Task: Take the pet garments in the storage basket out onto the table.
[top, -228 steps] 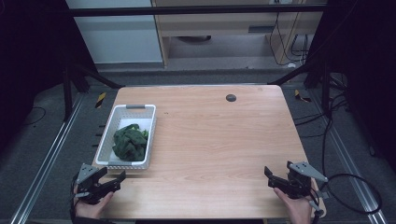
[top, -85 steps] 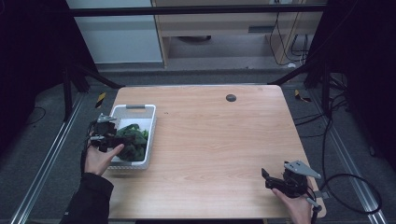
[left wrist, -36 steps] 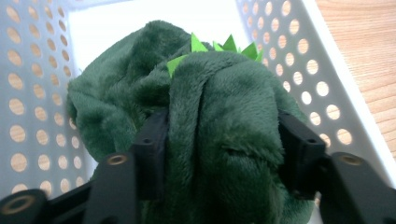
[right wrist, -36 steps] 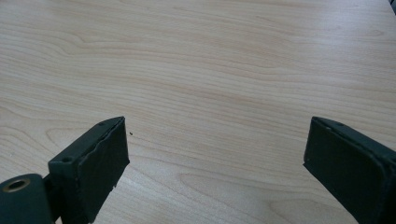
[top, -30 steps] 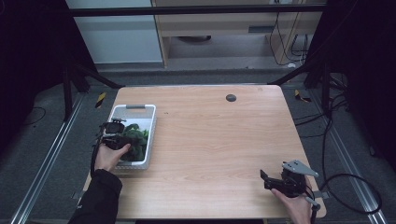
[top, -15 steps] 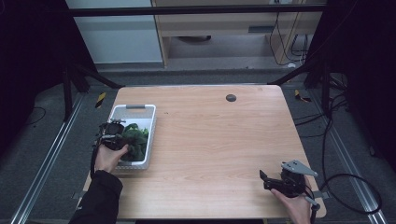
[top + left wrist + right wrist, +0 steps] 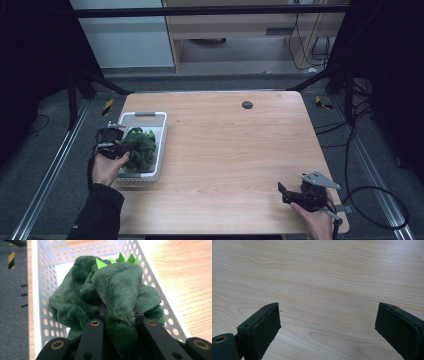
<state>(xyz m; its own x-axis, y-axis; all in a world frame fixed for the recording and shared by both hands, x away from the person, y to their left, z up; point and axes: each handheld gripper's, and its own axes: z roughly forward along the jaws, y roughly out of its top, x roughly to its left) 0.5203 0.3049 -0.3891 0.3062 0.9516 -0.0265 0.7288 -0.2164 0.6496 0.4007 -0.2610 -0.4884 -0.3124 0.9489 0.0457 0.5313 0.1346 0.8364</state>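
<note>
A dark green plush cloth (image 7: 141,150) with small bright green spikes (image 7: 121,259) lies bunched in a white perforated basket (image 7: 145,119) at the table's left side. My left gripper (image 7: 119,148) is at the basket's left wall, its jaws shut on a fold of the plush cloth (image 7: 120,302). The pinched fold rises between the jaws and hides their tips. My right gripper (image 7: 286,194) rests low near the table's front right corner, open, with bare wood (image 7: 327,302) between its fingers.
A small dark round disc (image 7: 247,104) sits near the table's far edge. The light wooden tabletop (image 7: 235,150) spreads between basket and right gripper. Metal rails and grey floor (image 7: 45,165) run along the left; cables (image 7: 370,195) trail at the right.
My left hand travelled from the table's front left corner up to the basket and its gripper closed on the plush cloth. The right gripper has barely shifted.
</note>
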